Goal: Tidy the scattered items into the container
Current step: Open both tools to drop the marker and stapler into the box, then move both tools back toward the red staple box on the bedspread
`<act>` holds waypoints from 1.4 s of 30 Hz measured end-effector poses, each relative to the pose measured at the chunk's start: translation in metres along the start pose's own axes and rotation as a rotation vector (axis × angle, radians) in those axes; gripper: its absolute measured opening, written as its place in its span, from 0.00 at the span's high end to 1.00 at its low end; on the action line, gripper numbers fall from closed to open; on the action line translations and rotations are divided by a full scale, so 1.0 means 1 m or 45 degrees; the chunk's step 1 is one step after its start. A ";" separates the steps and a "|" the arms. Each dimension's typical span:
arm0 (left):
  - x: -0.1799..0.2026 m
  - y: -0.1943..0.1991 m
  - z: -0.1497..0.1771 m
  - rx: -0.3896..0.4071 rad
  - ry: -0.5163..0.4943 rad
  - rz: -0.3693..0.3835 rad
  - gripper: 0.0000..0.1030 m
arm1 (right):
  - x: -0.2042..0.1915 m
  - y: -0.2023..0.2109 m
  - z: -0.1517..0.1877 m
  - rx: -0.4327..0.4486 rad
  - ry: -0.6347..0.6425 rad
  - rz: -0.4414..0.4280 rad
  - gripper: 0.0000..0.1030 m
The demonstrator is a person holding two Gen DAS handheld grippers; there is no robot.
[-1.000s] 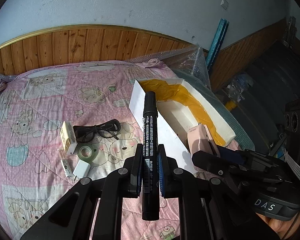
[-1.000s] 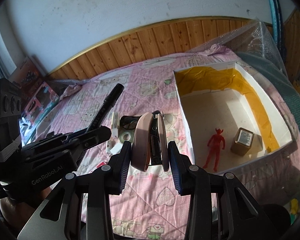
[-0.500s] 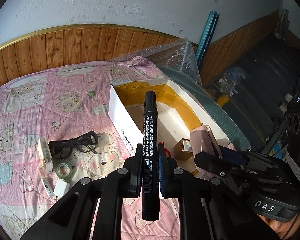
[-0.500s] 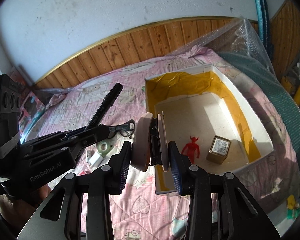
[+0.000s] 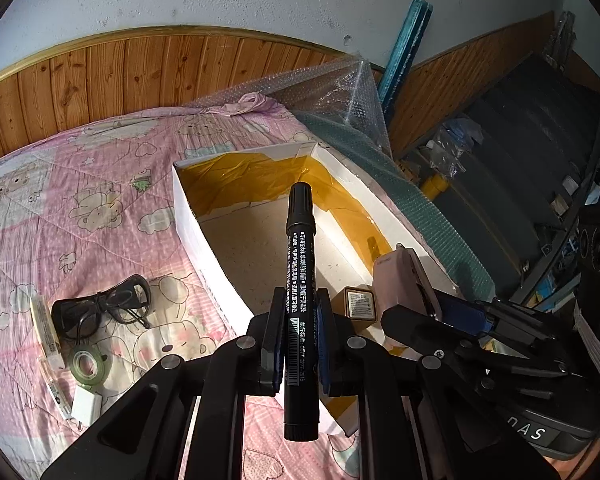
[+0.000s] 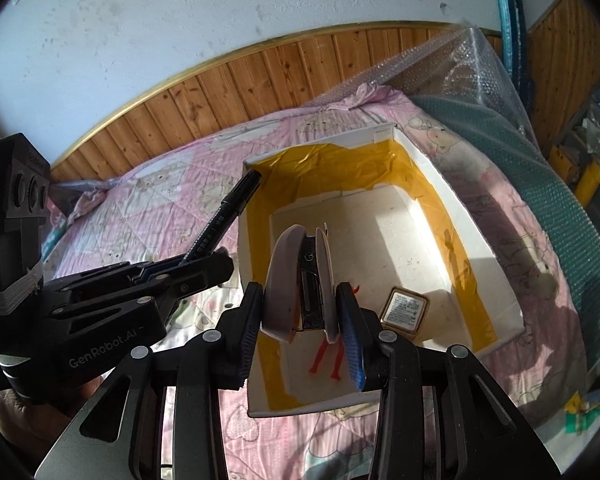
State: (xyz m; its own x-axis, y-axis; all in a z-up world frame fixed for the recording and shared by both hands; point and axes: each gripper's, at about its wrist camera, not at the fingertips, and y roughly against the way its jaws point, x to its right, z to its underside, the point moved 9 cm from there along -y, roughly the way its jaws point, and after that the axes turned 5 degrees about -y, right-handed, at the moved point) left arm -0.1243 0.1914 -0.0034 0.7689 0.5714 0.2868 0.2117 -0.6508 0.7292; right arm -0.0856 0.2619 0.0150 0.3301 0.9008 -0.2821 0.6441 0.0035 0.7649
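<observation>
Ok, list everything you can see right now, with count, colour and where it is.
box: one, white with yellow tape lining, on the bedspread
small carton: one, brown and tan, on the box floor
toy figure: one, red, in the box, partly hidden behind the stapler
glasses: one pair, black, on the bedspread left of the box
tape roll: one, green, just in front of the glasses
charger plug: one, white, nearest of the loose items
bedspread: one, pink with bears
marker: one, black, in the left tongs
stapler: one, pink, in the right tongs, above the box
</observation>
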 end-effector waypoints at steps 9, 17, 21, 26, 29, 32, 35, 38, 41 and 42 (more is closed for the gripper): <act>0.001 -0.043 -0.012 -0.096 0.008 -0.015 0.87 | 0.029 -0.040 -0.014 -0.118 -0.052 0.035 0.61; -0.009 -0.077 -0.022 -0.180 0.024 -0.041 0.83 | 0.056 -0.072 -0.029 -0.145 -0.109 0.106 0.54; -0.021 -0.081 -0.024 -0.173 0.095 -0.013 0.54 | 0.060 -0.070 -0.029 -0.140 -0.127 0.123 0.54; -0.026 -0.058 -0.022 -0.111 0.092 0.023 0.52 | 0.034 -0.047 -0.027 -0.085 -0.117 0.004 0.54; -0.031 -0.036 -0.013 -0.075 0.078 0.006 0.52 | 0.002 -0.022 -0.024 -0.008 -0.048 -0.052 0.54; -0.040 -0.008 0.004 -0.034 0.072 -0.035 0.52 | -0.034 0.008 -0.018 0.108 0.033 -0.060 0.54; -0.056 0.029 0.029 0.025 0.081 -0.105 0.52 | -0.070 0.033 -0.004 0.197 0.098 -0.058 0.54; -0.076 0.062 0.062 0.062 0.088 -0.179 0.49 | -0.110 0.040 0.022 0.179 0.161 -0.121 0.54; -0.099 0.088 0.100 0.037 0.132 -0.209 0.48 | -0.145 0.032 0.055 0.092 0.220 -0.198 0.54; -0.107 0.095 0.113 0.020 0.154 -0.219 0.48 | -0.154 0.026 0.067 0.056 0.237 -0.211 0.54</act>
State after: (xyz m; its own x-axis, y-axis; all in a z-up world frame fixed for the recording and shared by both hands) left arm -0.1186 0.0124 -0.0351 0.6425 0.7302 0.2324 0.3438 -0.5457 0.7642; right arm -0.0732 0.0939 0.0398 0.0871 0.9539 -0.2872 0.7094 0.1430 0.6901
